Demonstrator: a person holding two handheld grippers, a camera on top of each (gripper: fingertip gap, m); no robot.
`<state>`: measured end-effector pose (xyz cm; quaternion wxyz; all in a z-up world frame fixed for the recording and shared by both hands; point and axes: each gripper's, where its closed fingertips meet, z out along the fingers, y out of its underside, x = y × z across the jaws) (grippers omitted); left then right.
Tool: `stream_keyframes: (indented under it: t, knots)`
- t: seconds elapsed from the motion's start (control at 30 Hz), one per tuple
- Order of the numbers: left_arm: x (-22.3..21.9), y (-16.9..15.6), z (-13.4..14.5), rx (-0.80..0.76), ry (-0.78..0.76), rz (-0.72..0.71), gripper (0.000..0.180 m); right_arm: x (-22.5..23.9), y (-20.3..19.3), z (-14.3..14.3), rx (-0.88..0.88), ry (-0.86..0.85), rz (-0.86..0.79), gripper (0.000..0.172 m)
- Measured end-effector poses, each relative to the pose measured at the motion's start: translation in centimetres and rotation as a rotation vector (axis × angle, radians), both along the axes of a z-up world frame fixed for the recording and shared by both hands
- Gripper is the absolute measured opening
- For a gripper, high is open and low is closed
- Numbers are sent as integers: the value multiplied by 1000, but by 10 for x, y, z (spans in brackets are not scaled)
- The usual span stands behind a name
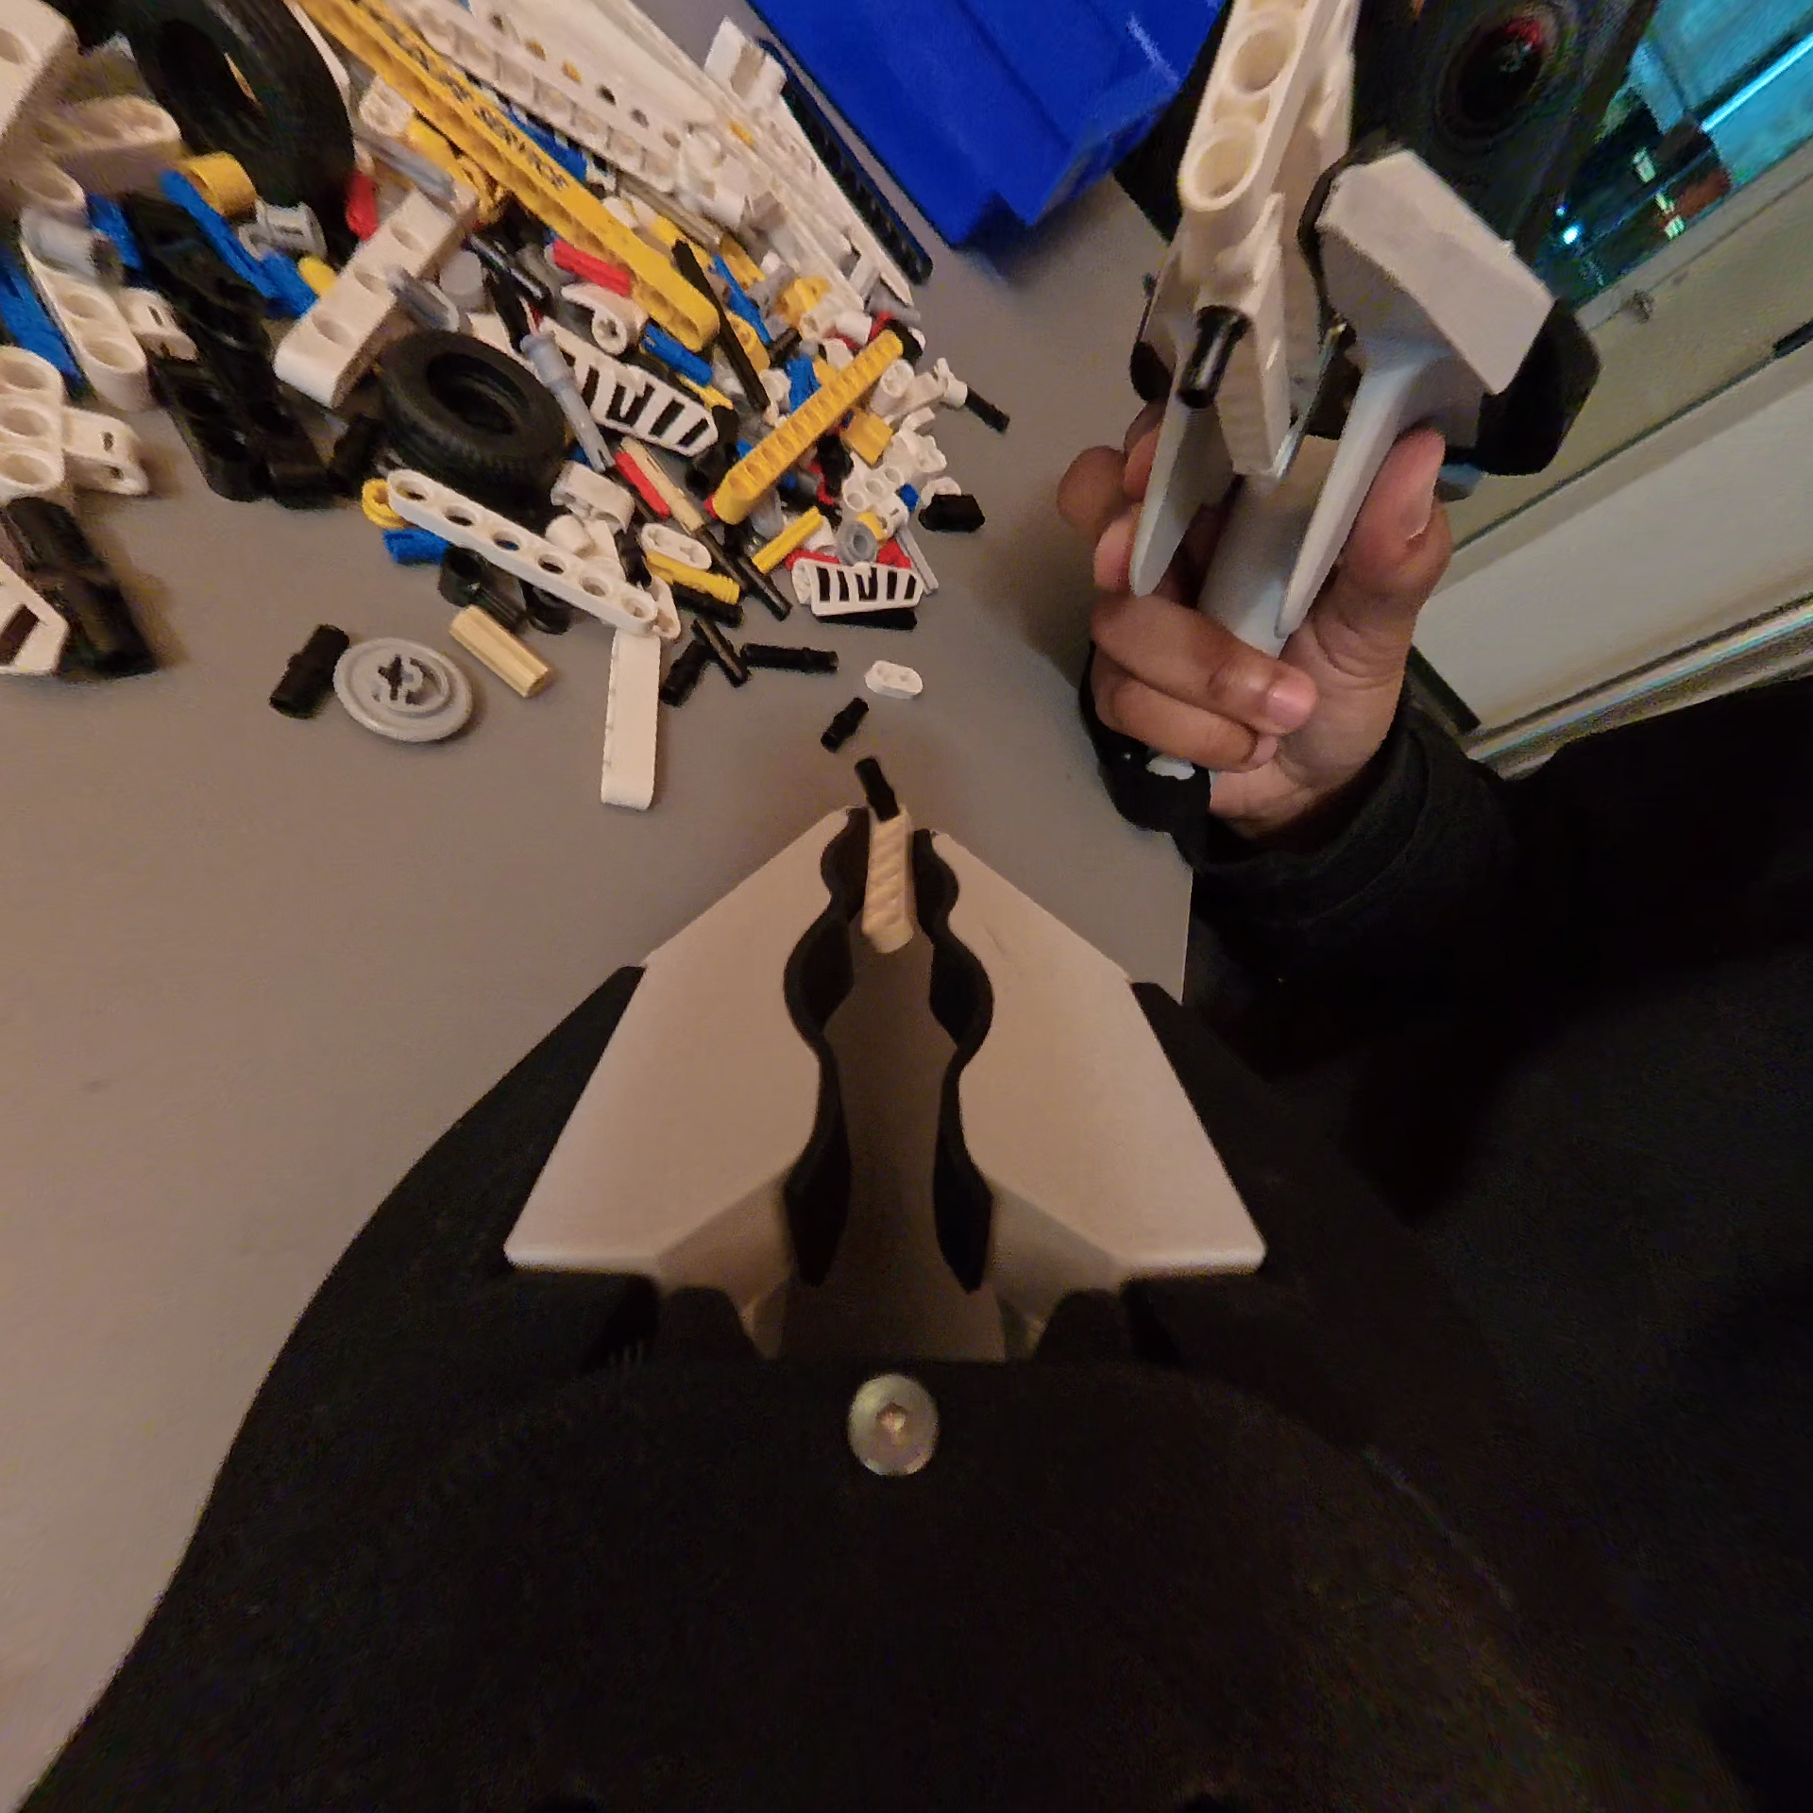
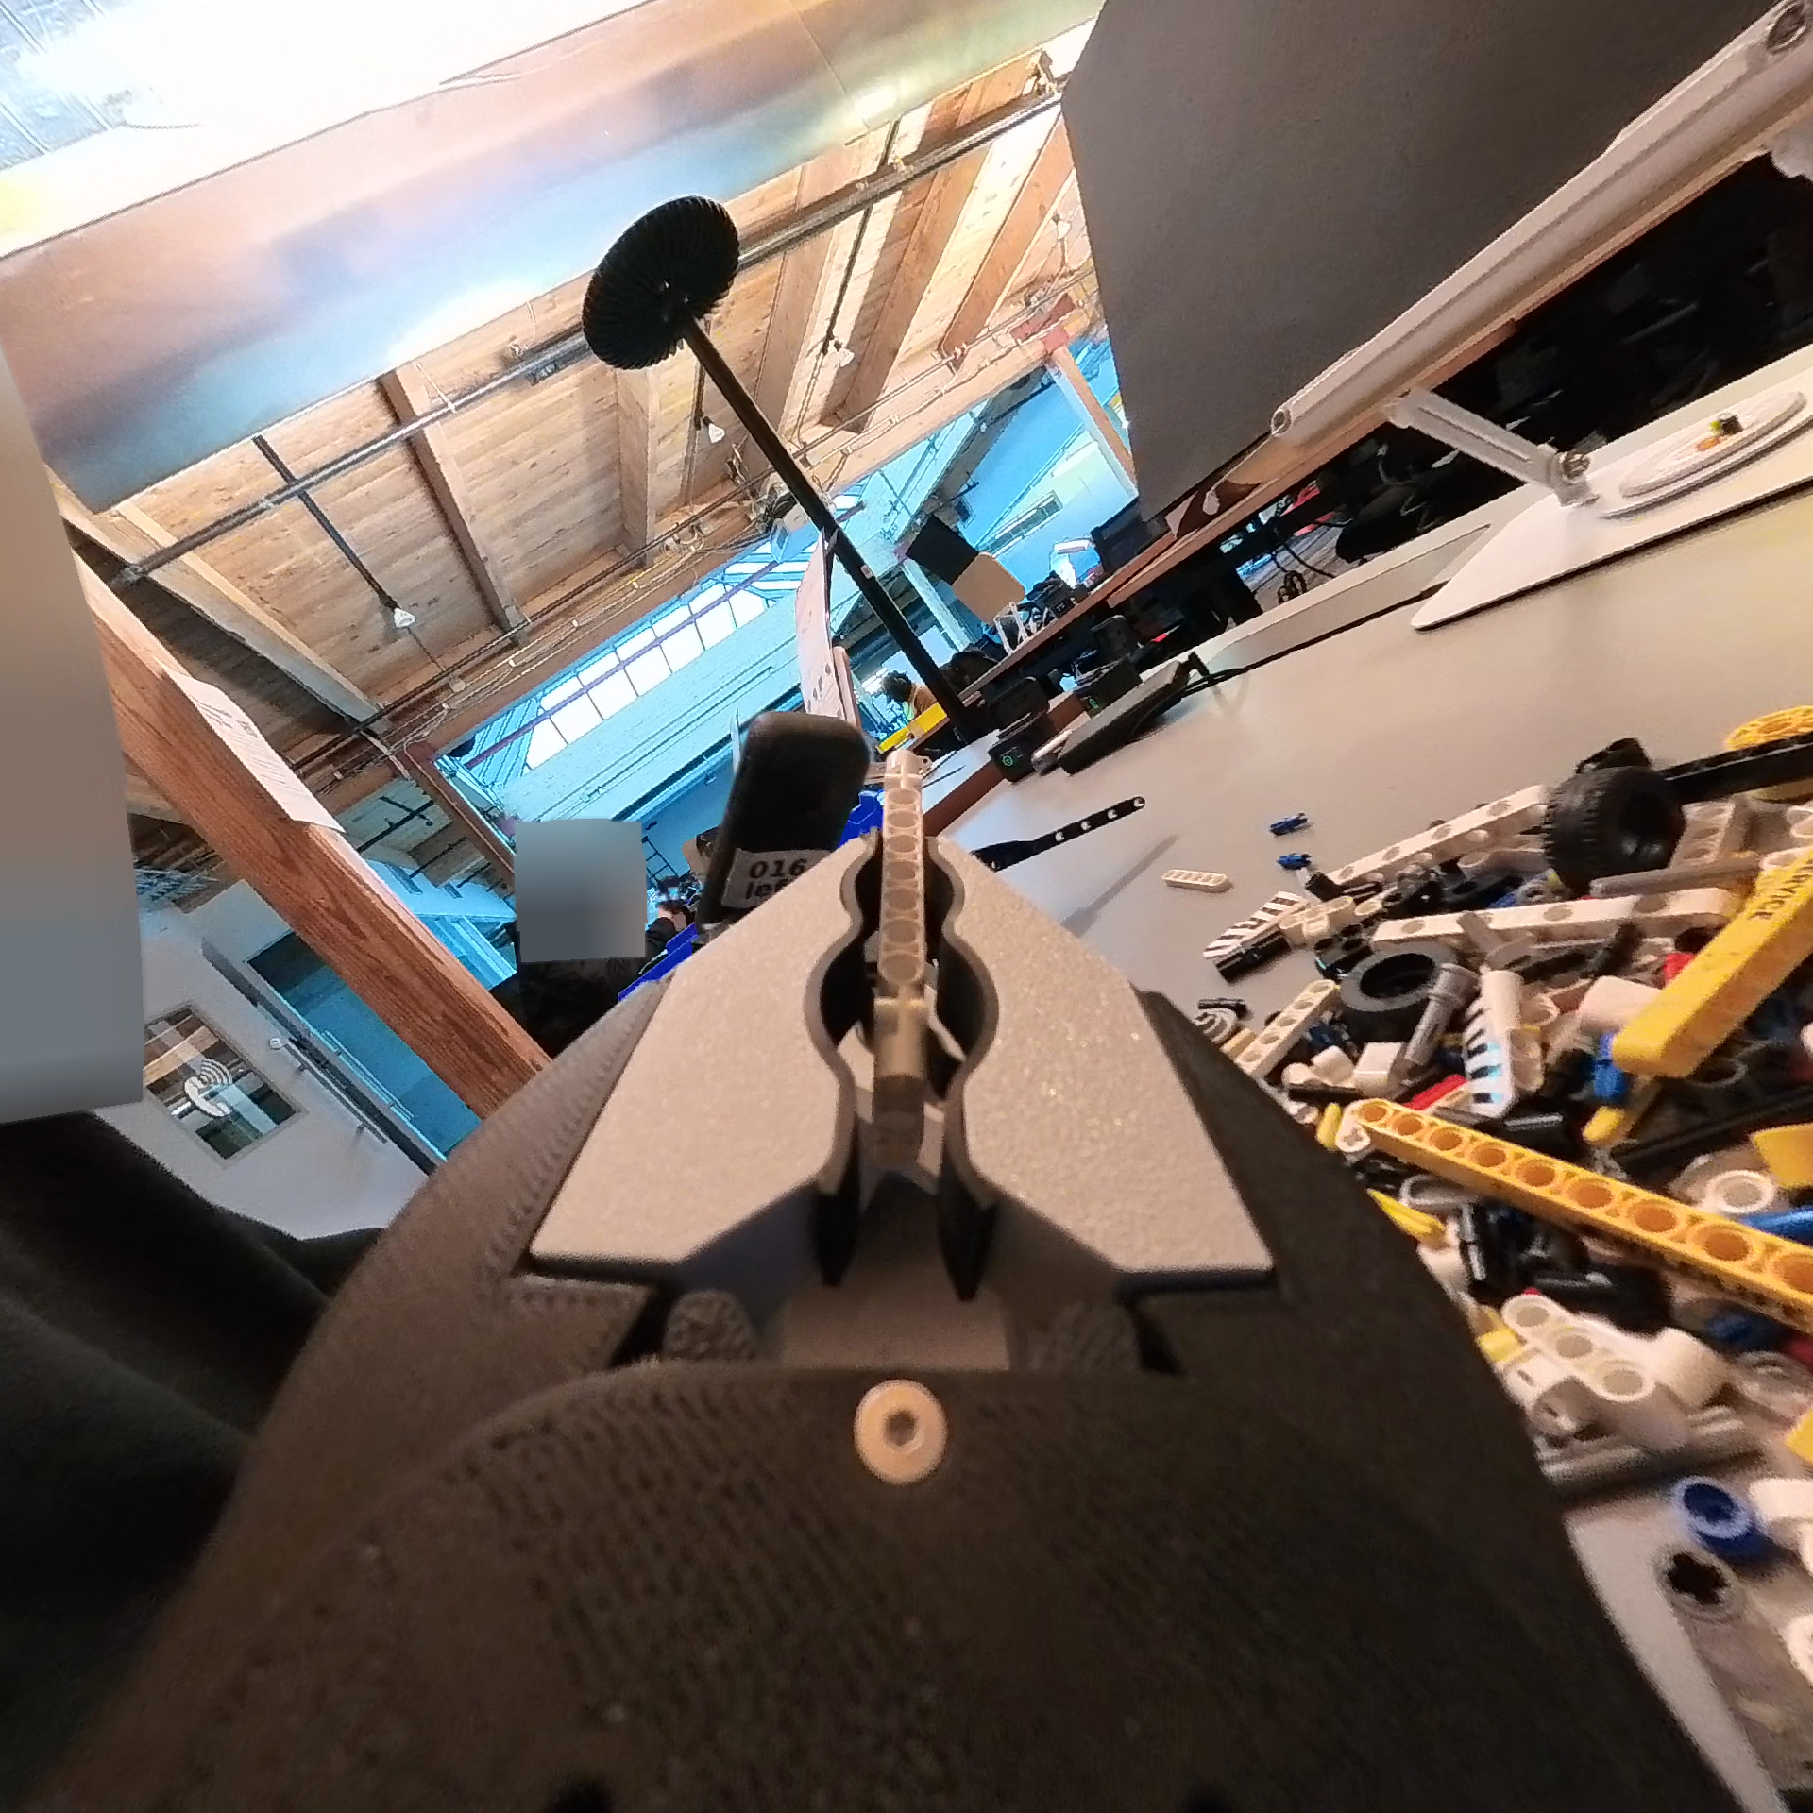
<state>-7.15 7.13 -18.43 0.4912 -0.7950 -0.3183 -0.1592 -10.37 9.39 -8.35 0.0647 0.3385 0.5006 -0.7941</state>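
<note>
Grey table (image 1: 245, 981) under heaped building-toy pieces (image 1: 589, 392), blue bin (image 1: 981, 108).

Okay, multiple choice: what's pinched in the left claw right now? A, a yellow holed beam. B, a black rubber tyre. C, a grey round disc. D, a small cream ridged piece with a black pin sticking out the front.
D: the left claw is closed on a small cream ridged piece with a black pin poking out past its tips.

We see a grey table (image 1: 196, 981) strewn with a pile of bricks (image 1: 608, 392) in white, yellow, blue, red and black. Two white pieces carry black stripes (image 1: 863, 587). A cream ribbed piece (image 1: 888, 888) with a black pin (image 1: 873, 785) sits between black pads (image 1: 834, 883). Behind, a bright blue bin (image 1: 981, 108). Overhead, warm brown wooden beams (image 2: 471, 510).
</note>
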Motion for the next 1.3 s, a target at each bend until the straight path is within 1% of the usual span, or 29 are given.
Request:
stream_keyframes:
  t: [0.03, 0.13, 0.2, 0.33, 0.43, 0.5, 0.6, 0.67, 0.77, 0.83, 0.93, 1.0, 1.13, 1.3]
  knots:
    - [0, 0, -1, -9, -4, 3, 10, 0, 0, 0, 0, 0, 1, 3]
    - [-6, -2, 2, -4, 18, 36, 21, 0, 0, 0, 0, -3, 3, 4]
    - [-10, -3, 10, 28, 44, 62, 25, 0, -1, -1, 0, -8, 3, 4]
    - [-13, -1, 48, 173, 159, 106, 25, 2, -5, -2, 23, -7, 16, 4]
    - [-9, 4, 63, 198, 238, 110, 23, 5, -11, -3, 50, 7, 22, 4]
    - [-9, 6, 67, 184, 300, 129, 21, 8, -15, -3, 56, 5, 31, 4]
    - [-11, 6, 71, 147, 388, 163, 15, 11, -20, -4, 62, 5, 34, 4]
    - [-12, 5, 73, 118, 450, 177, 1, 12, -22, -4, 80, 17, 18, 4]
    - [-14, 4, 72, 45, 544, 211, 1, 12, -23, -3, 107, 35, -23, 4]
    - [-16, 4, 72, -7, 610, 238, 5, 12, -24, -5, 145, 49, -50, 4]
    - [-19, 1, 69, -98, 696, 262, 2, 13, -26, -5, 187, 73, -81, 4]
    - [-19, 1, 67, -121, 703, 263, 2, 12, -25, -6, 198, 72, -91, 4]
    - [-19, 7, 63, -101, 684, 287, 4, 9, -19, -6, 188, 66, -130, 4]
    - [-18, 15, 61, -69, 602, 280, 6, 6, -11, -4, 155, 52, -157, 4]
